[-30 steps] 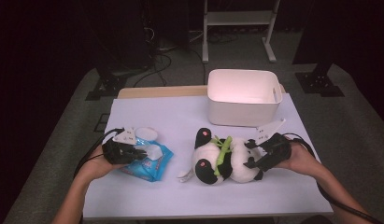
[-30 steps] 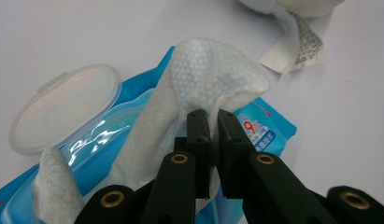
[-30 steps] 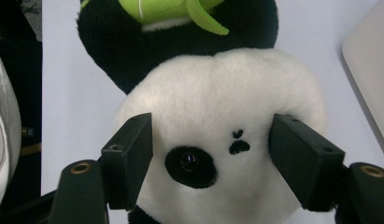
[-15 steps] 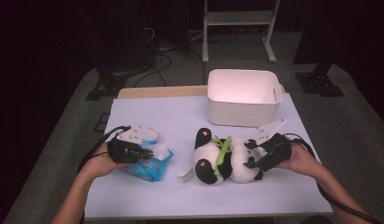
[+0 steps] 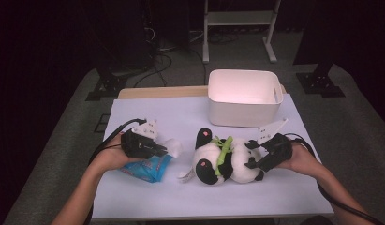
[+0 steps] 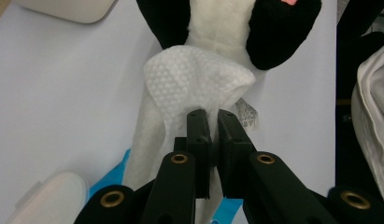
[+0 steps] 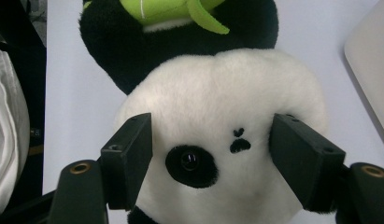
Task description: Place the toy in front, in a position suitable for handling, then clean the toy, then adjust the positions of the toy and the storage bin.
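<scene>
Since the earlier frame, left gripper (image 5: 163,150) has risen toward the toy, drawing a thin white embossed wet wipe (image 6: 194,81) from the blue wipe packet (image 5: 148,167) on the surface; jaws clenched on it. Wipe: light, limp, tearable; pinch near the edge. Right gripper (image 5: 250,154) grasps the soft panda plush (image 5: 223,159) by its head; its long axis runs left-right.

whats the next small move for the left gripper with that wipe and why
Probably carry the wipe the rest of the way onto the plush panda and start wiping. The left gripper is shut on the wipe, which is drawn up out of the blue pack and hangs just short of the panda, while the right gripper clamps the panda's head to steady it.
</scene>
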Motion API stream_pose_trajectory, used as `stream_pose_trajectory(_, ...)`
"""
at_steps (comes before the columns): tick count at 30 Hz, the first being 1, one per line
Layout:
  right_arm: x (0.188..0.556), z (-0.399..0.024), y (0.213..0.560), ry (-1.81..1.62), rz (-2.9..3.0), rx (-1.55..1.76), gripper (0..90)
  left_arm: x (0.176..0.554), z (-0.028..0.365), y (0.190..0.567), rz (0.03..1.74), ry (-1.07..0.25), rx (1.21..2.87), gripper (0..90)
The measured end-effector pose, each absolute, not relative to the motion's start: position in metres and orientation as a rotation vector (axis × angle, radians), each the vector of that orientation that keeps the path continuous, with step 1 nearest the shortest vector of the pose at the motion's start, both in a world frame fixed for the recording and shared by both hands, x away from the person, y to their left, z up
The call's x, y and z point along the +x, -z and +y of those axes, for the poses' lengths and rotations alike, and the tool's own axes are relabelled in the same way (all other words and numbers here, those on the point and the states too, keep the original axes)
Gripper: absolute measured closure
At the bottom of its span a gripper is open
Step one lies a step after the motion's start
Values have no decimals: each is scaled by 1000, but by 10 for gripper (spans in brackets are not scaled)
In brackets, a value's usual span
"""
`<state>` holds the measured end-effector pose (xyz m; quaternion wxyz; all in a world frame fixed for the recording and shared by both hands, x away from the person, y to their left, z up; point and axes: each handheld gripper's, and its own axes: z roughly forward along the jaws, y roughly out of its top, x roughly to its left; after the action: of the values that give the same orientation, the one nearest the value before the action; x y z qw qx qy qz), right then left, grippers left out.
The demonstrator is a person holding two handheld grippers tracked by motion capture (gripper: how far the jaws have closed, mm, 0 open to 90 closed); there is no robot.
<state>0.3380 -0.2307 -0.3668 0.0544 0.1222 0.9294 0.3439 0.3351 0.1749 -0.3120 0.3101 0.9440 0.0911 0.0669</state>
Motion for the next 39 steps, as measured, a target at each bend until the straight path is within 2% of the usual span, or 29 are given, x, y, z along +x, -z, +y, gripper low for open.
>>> stream_pose_trajectory(6,340,-232,368,-1057,2822,371,296,337,162,302,204,-122,2413,843)
stream_pose_trajectory(39,340,-234,369,-1058,2827,359,292,341,85,253,20,-115,2385,841)
